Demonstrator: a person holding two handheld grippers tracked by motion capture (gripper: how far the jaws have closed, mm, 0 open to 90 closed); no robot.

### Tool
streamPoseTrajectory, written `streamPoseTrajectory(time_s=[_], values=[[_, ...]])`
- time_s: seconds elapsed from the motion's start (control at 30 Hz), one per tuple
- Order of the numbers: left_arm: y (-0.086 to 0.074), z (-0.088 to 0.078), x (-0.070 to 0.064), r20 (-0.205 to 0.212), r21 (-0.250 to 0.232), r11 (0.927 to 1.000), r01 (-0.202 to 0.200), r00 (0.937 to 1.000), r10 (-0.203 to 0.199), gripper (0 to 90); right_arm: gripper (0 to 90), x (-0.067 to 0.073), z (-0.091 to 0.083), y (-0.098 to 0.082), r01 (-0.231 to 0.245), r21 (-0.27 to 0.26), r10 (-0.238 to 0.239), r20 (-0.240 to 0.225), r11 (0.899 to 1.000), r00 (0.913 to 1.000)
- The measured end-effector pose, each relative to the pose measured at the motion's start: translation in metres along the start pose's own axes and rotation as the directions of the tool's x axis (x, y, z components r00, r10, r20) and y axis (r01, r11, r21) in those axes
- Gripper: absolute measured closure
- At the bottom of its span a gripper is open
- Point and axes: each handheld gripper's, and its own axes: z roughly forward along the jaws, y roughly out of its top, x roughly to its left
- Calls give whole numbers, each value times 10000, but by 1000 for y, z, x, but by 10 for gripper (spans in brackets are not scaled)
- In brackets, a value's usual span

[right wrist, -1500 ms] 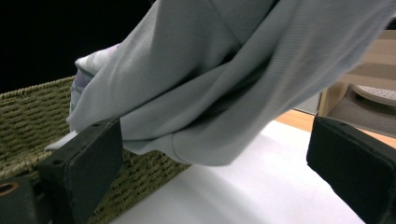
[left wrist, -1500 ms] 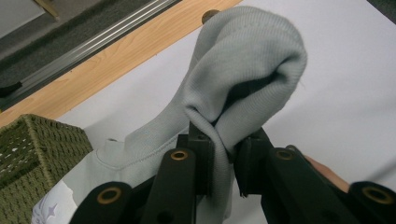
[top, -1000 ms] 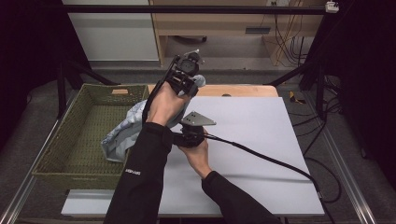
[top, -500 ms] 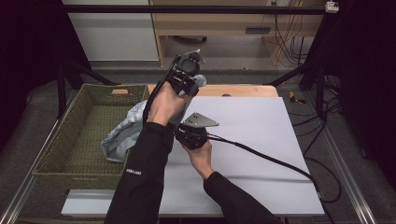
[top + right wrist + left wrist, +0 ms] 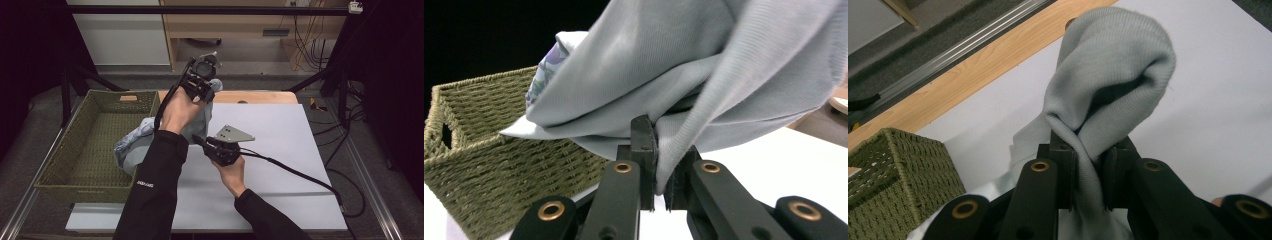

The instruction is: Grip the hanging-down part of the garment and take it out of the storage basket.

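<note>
A light grey-blue knit garment (image 5: pixel 134 142) hangs between the green wicker basket (image 5: pixel 75 150) and the white table sheet (image 5: pixel 280 145). My left gripper (image 5: pixel 210 86) is raised over the table's far edge, shut on a fold of the garment (image 5: pixel 1108 85). My right gripper (image 5: pixel 197 140) is lower, near the table's middle, shut on another fold of the garment (image 5: pixel 704 95). In the right gripper view a flowered lining (image 5: pixel 546 62) shows at the cloth's edge.
The wicker basket (image 5: pixel 484 150) stands at the table's left, its inside bare. A wooden strip (image 5: pixel 250 96) runs along the far edge. A black cable (image 5: pixel 300 175) trails from the right gripper across the sheet. Dark frame posts stand on both sides.
The right gripper has slid slightly right and nearer with its fold of cloth. The left gripper holds about the same raised spot.
</note>
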Motion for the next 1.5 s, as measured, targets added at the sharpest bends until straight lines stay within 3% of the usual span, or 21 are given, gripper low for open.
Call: streamPoseTrajectory(time_s=[0.17, 0.2, 0.23, 0.27, 0.3, 0.4, 0.47, 0.57, 0.6, 0.63, 0.93, 1.17, 1.43, 1.5], values=[[1, 1, -2, -29, 183, 9997, -168, 9999, 169, 778, 861, -11, -25, 2, -85, -91, 85, 8, 9999, 10000], [2, 3, -4, 18, 108, 9999, -94, 10000, 94, 778, 861, -14, -41, 3, 62, -99, -61, 45, 9999, 10000], [2, 2, -4, 45, 295, 9991, -307, 9995, 306, 778, 861, -15, -46, 4, 128, -110, -127, 47, 9999, 9999], [2, 2, -4, 45, 295, 9991, -307, 9995, 306, 778, 861, -16, -53, 4, 304, -175, -304, 24, 9994, 9995], [2, 4, -6, 44, 167, 9997, -193, 9998, 192, 778, 861, -16, -60, 5, 160, -227, -161, -55, 9996, 9999], [1, 5, -8, 90, 182, 9993, -335, 9994, 333, 778, 861, -17, -71, 7, 211, -243, -213, -78, 9995, 9997], [0, 5, -8, 104, 313, 9983, -494, 9987, 491, 778, 861, -17, -84, 9, 487, -164, -487, -33, 9987, 9988], [-1, 5, -10, 273, 268, 9990, -371, 9990, 364, 778, 862, -18, -90, 10, 607, -137, -606, 44, 9981, 9982], [-1, 4, -9, 232, 251, 9985, -492, 9986, 486, 778, 862, -22, -96, 11, 499, -167, -497, 102, 9986, 9987], [-2, 4, -11, 301, 155, 9994, -294, 9991, 289, 778, 862, -23, -98, 12, 462, -226, -459, 132, 9987, 9989], [-1, 5, -15, 436, 179, 9990, -409, 9982, 401, 777, 863, -38, -124, 14, 299, -308, -283, 527, 9991, 9982], [3, 8, -24, 622, 95, 9989, -451, 9971, 445, 777, 863, -51, -144, 19, 116, -773, -41, 973, 9969, 9952], [7, 10, -33, 804, 49, 9983, -577, 9951, 572, 777, 862, -56, -157, 24, 99, -1173, 58, 1326, 9930, 9912], [7, 10, -35, 766, 26, 9981, -609, 9952, 605, 777, 859, -57, -157, 24, 91, -1044, 49, 1327, 9945, 9911]])
